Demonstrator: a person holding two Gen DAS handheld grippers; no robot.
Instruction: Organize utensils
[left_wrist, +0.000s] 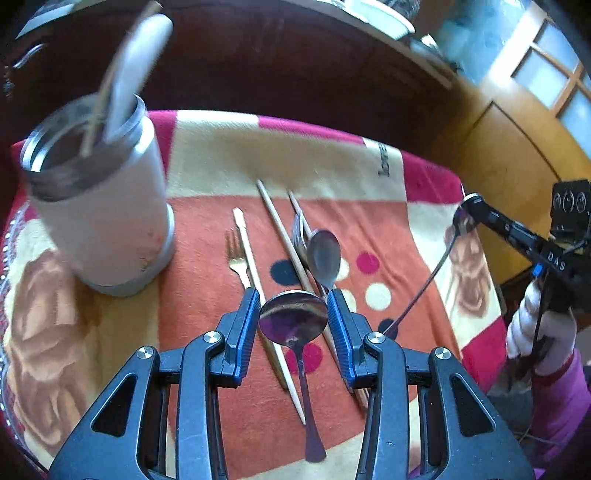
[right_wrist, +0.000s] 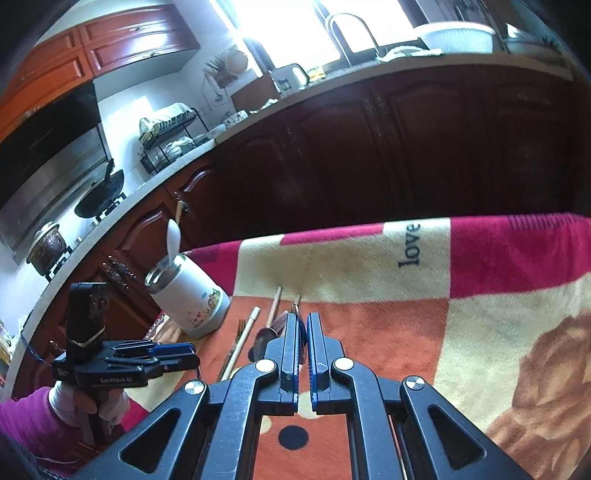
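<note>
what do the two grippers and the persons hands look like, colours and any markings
Both grippers are black plastic with blue ribbed pads and silver pivot bolts. The left gripper carries white lettering on its body and a black camera block strapped on with a rubber band. The right gripper shows white letters too. The hand wears a white glove under a magenta sleeve.

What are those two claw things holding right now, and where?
The right gripper pinches a metal spoon by its bowl, handle hanging free. The left gripper is open, straddling a spoon, holding nothing.

right tongs (right_wrist: 306, 334) nearly closed over blanket (right_wrist: 480, 332) | white cup (right_wrist: 192, 299) left, holding spoon (right_wrist: 173, 234)
</note>
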